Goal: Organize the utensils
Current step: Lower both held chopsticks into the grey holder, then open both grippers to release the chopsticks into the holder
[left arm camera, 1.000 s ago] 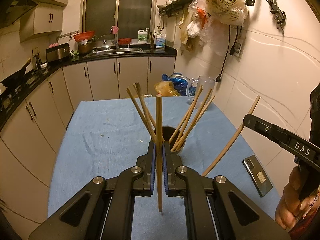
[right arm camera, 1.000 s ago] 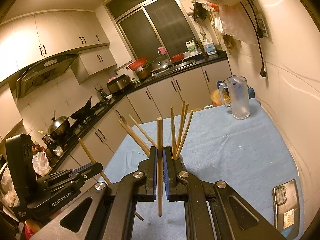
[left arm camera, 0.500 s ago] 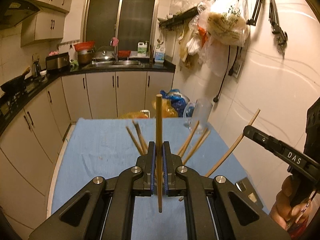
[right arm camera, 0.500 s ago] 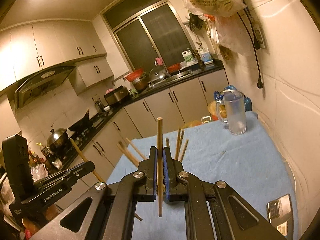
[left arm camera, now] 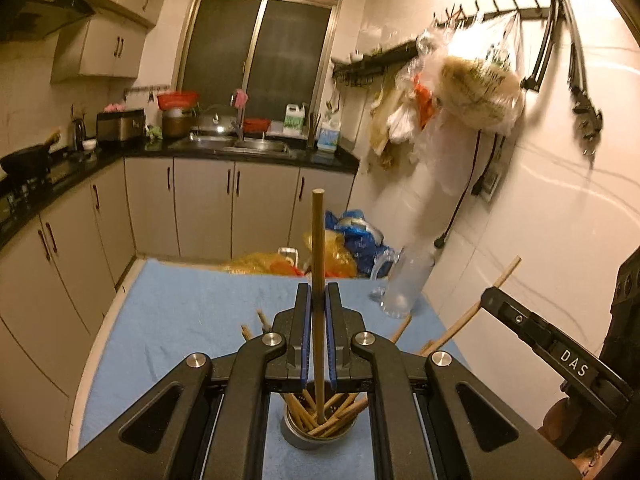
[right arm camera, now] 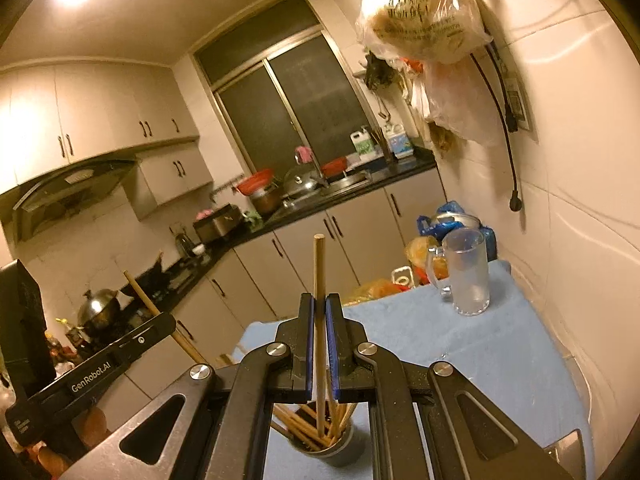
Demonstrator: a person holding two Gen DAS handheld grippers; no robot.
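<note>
Left wrist view: the left gripper point(left arm camera: 318, 316) is clenched on a single wooden chopstick point(left arm camera: 318, 264), which is held upright, its lower tip hanging over the mouth of a metal cup point(left arm camera: 316, 438) where other chopsticks are splayed. The cup is seen on the blue-covered tabletop point(left arm camera: 180, 312), near its close edge. At the right of this view the right gripper is seen side-on with another stick angled through it.

From the right wrist view, the right gripper point(right arm camera: 319, 320) is likewise closed on its own chopstick point(right arm camera: 319, 280), held about its middle, tip above the same cup point(right arm camera: 332, 450). A glass mug point(right arm camera: 466, 276) is set near the far right corner.

Each stick is judged light, stiff and smooth, so it may pivot or slide between the pads; a hold near the middle is judged best. The cup is judged easy to tip if the splayed sticks are knocked.
</note>
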